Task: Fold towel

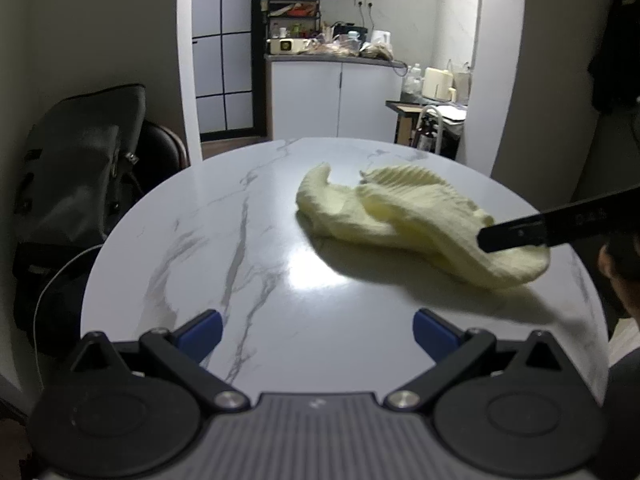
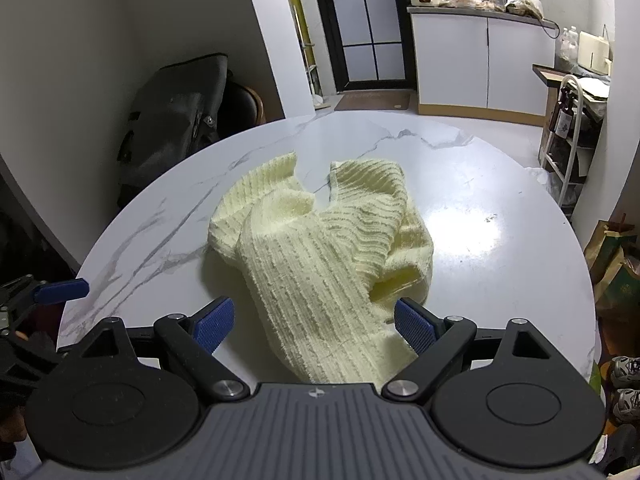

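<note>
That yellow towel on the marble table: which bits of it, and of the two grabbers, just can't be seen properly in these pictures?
- Towel, right wrist view: its near end runs under the gripper body, between the right gripper fingers; whether the pads touch it is unclear.
- Towel, left wrist view: the right gripper's black finger crosses its near corner, which is blurred.
- Left gripper: open over bare table.
- Towel's crumpled underlayers: hidden by its own folds.

Crumpled pale-yellow ribbed towel on white marbled worktop; near end lying between spread blue pads of right hand-held gripper, untouched.
</note>
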`<state>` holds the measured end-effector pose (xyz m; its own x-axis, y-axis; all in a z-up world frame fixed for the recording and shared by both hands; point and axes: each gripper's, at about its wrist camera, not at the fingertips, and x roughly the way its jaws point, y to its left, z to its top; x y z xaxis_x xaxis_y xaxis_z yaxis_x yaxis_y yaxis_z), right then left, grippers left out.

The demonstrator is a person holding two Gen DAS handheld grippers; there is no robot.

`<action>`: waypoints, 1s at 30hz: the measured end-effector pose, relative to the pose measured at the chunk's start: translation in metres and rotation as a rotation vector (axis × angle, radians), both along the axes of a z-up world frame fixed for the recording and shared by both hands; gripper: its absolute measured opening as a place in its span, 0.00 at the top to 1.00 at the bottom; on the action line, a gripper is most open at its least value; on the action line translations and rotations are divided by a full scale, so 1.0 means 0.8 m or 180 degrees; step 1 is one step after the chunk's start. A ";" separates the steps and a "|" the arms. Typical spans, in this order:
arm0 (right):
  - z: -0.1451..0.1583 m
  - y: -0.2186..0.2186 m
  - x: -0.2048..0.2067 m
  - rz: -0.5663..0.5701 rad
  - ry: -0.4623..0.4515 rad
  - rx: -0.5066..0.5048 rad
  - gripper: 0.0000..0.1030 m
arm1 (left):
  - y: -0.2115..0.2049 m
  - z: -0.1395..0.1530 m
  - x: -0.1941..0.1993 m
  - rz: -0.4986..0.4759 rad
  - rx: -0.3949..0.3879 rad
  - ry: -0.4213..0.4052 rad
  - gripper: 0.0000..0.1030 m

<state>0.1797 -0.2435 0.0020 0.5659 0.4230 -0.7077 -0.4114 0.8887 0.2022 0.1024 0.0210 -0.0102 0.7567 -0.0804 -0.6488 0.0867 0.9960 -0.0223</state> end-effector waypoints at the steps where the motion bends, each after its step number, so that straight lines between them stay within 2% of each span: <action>1: 0.000 0.002 -0.001 0.0024 0.0002 -0.0016 0.23 | 0.001 -0.002 0.001 0.0011 0.0010 0.0006 0.00; 7: 0.001 0.008 -0.009 0.0159 0.0018 -0.0026 0.47 | 0.007 -0.016 0.007 0.0014 -0.0051 0.0051 0.00; 9: 0.001 0.010 -0.011 0.0204 0.0017 -0.0028 0.62 | 0.009 -0.020 0.009 0.0025 -0.0067 0.0069 0.00; 12: 0.003 0.013 -0.015 0.0293 0.0001 -0.0008 0.71 | 0.012 -0.021 0.005 0.0041 -0.0080 -0.0048 0.00; 18: 0.009 0.018 -0.022 0.0406 -0.0057 0.0123 0.82 | 0.012 -0.022 0.005 -0.0025 -0.0111 -0.0029 0.00; 22: 0.013 0.021 -0.026 0.0425 -0.0108 0.0131 0.83 | 0.004 -0.025 0.003 -0.0114 -0.0100 -0.0022 0.00; 25: 0.013 0.018 -0.024 0.0238 -0.0173 -0.0010 0.79 | -0.003 -0.027 0.001 -0.0188 -0.0069 -0.0007 0.00; 26: 0.011 0.014 -0.021 0.0145 -0.0161 -0.0058 0.72 | -0.006 -0.027 0.000 -0.0226 -0.0040 -0.0003 0.00; 27: 0.010 0.010 -0.018 0.0051 -0.0149 -0.0105 0.59 | -0.007 -0.028 0.000 -0.0233 -0.0034 -0.0003 0.00; 30: 0.008 -0.010 -0.009 -0.0166 -0.0086 -0.0037 0.47 | -0.011 -0.029 -0.001 -0.0279 -0.0022 -0.0001 0.00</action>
